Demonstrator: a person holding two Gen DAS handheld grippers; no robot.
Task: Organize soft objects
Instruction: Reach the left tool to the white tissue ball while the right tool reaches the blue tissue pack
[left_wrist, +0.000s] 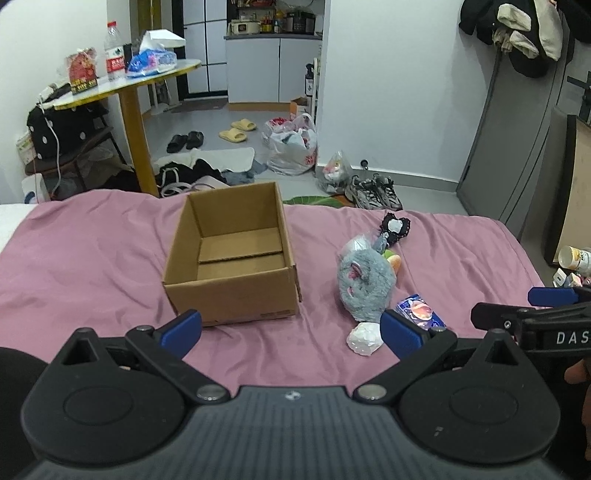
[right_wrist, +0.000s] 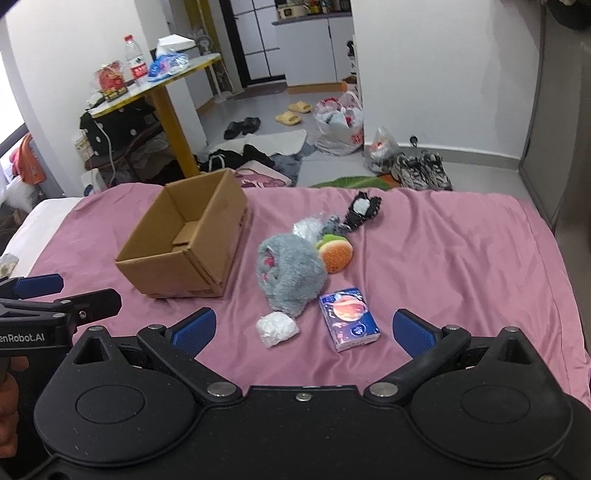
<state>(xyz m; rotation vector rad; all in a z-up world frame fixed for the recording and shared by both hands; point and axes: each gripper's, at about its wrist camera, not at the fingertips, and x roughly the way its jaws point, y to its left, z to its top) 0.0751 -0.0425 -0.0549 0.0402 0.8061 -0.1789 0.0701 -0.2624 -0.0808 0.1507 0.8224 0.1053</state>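
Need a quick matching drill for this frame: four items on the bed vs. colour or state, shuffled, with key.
Things:
1. brown cardboard box
2. fluffy plush toy
3. burger-shaped plush
4. rectangular tissue packet

Descriptions:
A. blue, with a peach picture
B. open at the top, nothing inside
C. grey with pink patches
D. orange with a green layer

Pairs: 1-B, 2-C, 3-D, 4-A

box (right_wrist: 184, 243) open, empty | grey plush (right_wrist: 291, 273), burger toy (right_wrist: 337, 254), tissue pack (right_wrist: 349, 319) beside
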